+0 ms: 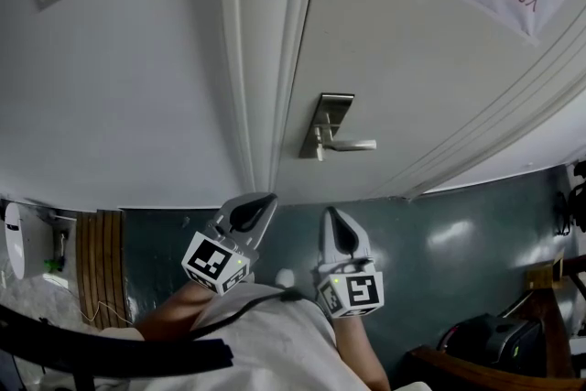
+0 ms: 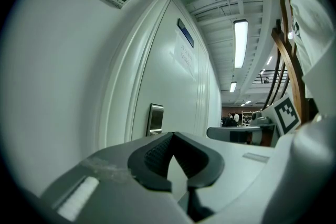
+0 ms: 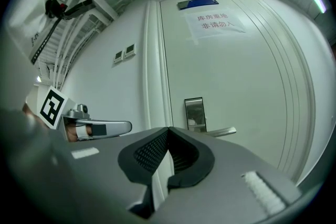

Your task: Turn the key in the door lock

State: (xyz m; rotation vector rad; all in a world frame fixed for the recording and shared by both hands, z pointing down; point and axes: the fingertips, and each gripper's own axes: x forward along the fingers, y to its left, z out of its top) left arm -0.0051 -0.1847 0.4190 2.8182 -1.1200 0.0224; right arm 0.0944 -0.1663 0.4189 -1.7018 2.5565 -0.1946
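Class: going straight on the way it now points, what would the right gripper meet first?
Probably the white door, near its frame-side edge beside the lock plate; depth is unclear.

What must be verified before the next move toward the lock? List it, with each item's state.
1. Right gripper ready to take a key: not ok. Its jaws are together with nothing between them.
2. Left gripper out of the way: ok. Its jaws are shut, it is empty, and it sits left of the lock.
3. Lock plate in sight and unobstructed: ok.
4. Key present in the lock: cannot tell. No key can be made out in any view.
5. Lever handle level, not pressed down: ok.
6. Grippers close enough to the door: not ok. Both are short of it and touch nothing.
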